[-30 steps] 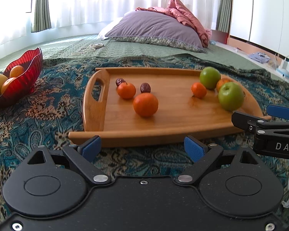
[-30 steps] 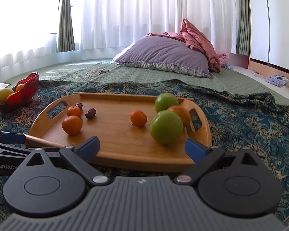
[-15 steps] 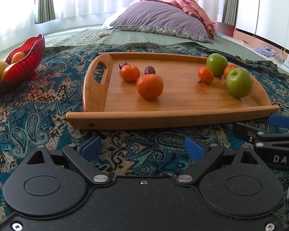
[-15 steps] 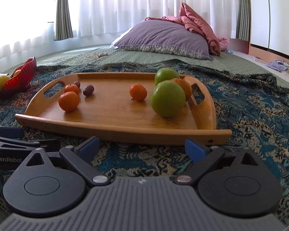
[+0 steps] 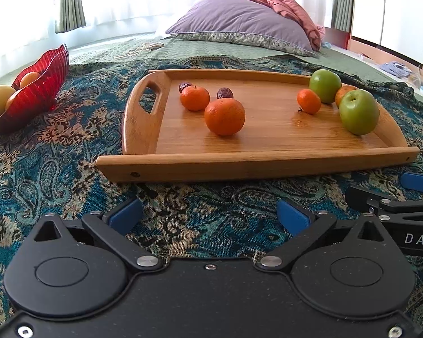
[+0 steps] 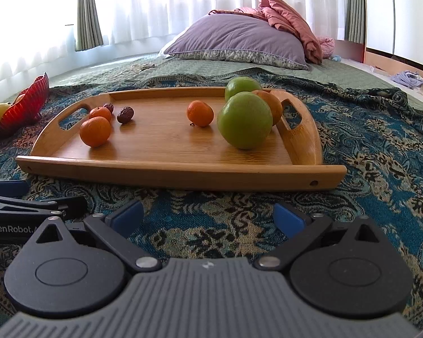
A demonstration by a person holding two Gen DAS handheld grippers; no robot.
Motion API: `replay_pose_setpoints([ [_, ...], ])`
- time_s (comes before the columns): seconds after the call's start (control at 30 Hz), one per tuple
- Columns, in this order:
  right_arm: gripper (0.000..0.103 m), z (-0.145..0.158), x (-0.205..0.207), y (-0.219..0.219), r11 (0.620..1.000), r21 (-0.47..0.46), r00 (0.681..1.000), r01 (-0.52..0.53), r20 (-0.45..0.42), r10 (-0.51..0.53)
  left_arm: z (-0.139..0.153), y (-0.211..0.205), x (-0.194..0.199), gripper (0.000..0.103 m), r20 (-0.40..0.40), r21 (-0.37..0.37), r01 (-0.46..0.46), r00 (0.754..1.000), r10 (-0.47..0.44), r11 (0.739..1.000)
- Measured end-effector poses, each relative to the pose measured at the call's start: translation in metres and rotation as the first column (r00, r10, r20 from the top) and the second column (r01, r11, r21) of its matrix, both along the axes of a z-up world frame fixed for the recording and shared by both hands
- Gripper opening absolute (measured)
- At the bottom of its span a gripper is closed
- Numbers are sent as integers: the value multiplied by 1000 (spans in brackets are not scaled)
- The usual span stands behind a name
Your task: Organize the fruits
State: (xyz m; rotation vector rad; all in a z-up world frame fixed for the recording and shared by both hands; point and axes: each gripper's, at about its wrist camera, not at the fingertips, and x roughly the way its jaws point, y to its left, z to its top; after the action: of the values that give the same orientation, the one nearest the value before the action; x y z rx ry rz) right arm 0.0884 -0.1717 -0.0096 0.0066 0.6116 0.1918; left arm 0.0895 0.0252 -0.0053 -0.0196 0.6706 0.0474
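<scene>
Both sets of tongs sit low over the patterned blanket (image 5: 56, 152) on the bed, just short of the near rim of the wooden tray (image 5: 256, 163). The left tongs (image 5: 208, 217) are spreading wider right now, blue pads far apart, nothing but blanket between them. The right tongs (image 6: 208, 215) stand released too, pads well apart and gripping nothing.

On the tray, the fruit lies in two loose groups. Toward the left handle: a big orange (image 5: 224, 116) nearest the front, a smaller orange (image 5: 195, 98) behind it, and two dark wrinkled dates (image 5: 225, 93) near those. Toward the right handle: a small tangerine (image 5: 309, 101) alone, then a green apple (image 5: 358, 111) in front, a second green apple (image 5: 325, 86) behind, and another orange (image 5: 343, 93) tucked between the two apples and the handle.

Off to the left, well apart from the tray, the red bowl (image 5: 39, 95) rests on the blanket with yellow and orange fruit inside. At the head of the bed, a purple pillow (image 5: 239, 25)
</scene>
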Motion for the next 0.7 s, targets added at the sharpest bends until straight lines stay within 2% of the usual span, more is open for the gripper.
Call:
replay_pose_setpoints([
  [0.7,103,-3,0,0,1000,3,1000,8,-12,-8,-2,0,-3,103,14,-2,-3,1000,3,1000],
])
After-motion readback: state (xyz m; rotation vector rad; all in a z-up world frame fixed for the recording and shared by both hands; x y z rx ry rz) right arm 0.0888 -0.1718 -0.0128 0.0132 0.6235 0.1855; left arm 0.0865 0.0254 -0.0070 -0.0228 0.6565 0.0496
